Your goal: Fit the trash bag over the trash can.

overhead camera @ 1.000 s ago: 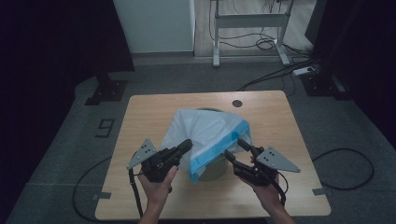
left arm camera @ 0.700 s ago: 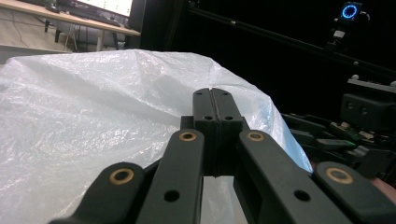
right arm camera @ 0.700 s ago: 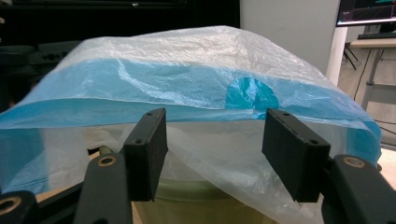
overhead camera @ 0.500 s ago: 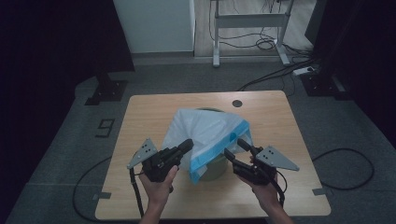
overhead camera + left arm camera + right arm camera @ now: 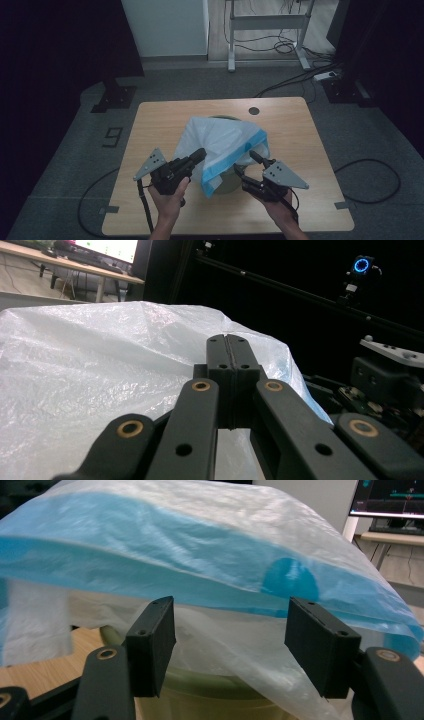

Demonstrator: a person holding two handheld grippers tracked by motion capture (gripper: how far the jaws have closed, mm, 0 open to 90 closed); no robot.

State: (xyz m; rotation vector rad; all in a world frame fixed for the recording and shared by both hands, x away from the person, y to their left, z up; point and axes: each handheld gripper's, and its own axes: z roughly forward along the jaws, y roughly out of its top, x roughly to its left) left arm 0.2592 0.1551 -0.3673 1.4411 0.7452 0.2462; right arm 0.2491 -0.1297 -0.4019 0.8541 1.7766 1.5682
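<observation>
plastic bag (image 5: 222, 142) hides most of green bin (image 5: 210, 690).

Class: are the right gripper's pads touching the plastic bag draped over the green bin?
Apart. In the right gripper view, the right gripper stands open, both pads clear of the plastic bag above the green bin.

floor marking (image 5: 114, 136) left of table: probably "9".

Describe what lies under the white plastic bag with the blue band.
Under the white plastic bag with the blue band sits a pale green round bin; its rim and upper wall show below the bag's edge. The bag covers the bin's opening, so its inside cannot be seen.
</observation>
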